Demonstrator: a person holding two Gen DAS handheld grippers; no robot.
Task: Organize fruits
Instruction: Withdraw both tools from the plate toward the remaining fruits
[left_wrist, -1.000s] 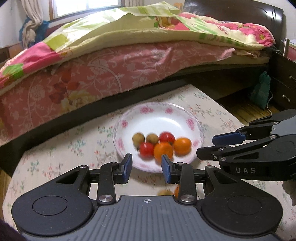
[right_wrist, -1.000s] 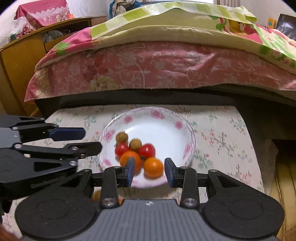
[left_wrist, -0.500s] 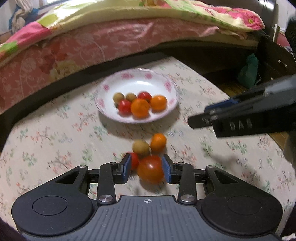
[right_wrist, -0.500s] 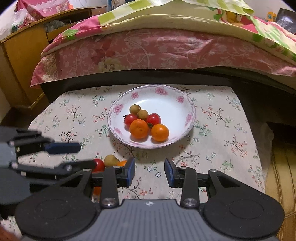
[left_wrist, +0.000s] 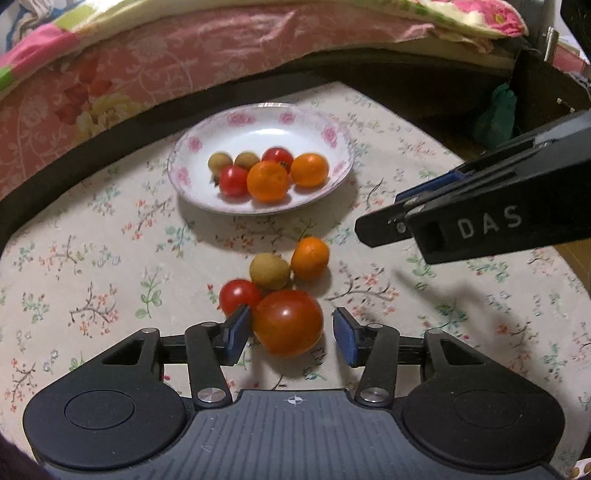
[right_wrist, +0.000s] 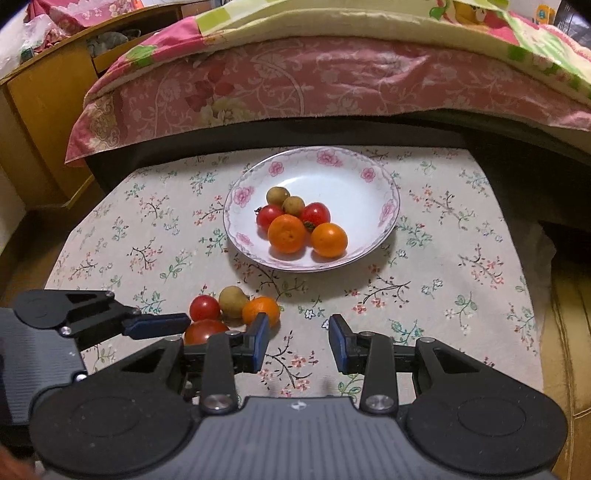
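- My left tongs (left_wrist: 288, 332) are spread around the large red-orange tomato (left_wrist: 287, 322); the left pad looks to be touching it, the right pad stands clear, so I judge nothing is gripped yet.
- My right tongs (right_wrist: 298, 343) are spread too, with nothing between them, over bare cloth just right of the loose fruit.
- Just beyond the tomato lie a small red cherry tomato (left_wrist: 239, 295), a tan round longan (left_wrist: 269, 271) and a small orange mandarin (left_wrist: 309, 257), bunched together on the floral-cloth tabletop (left_wrist: 92, 258).
- Farther on, the white rose-rimmed plate (right_wrist: 384, 192) already holds six fruits: two longans, two cherry tomatoes, two mandarins. I reckon four remain to move.
- Behind the tabletop, a bed with a pink floral cover (right_wrist: 314, 81) and a wooden cabinet (right_wrist: 48, 103) to the left.
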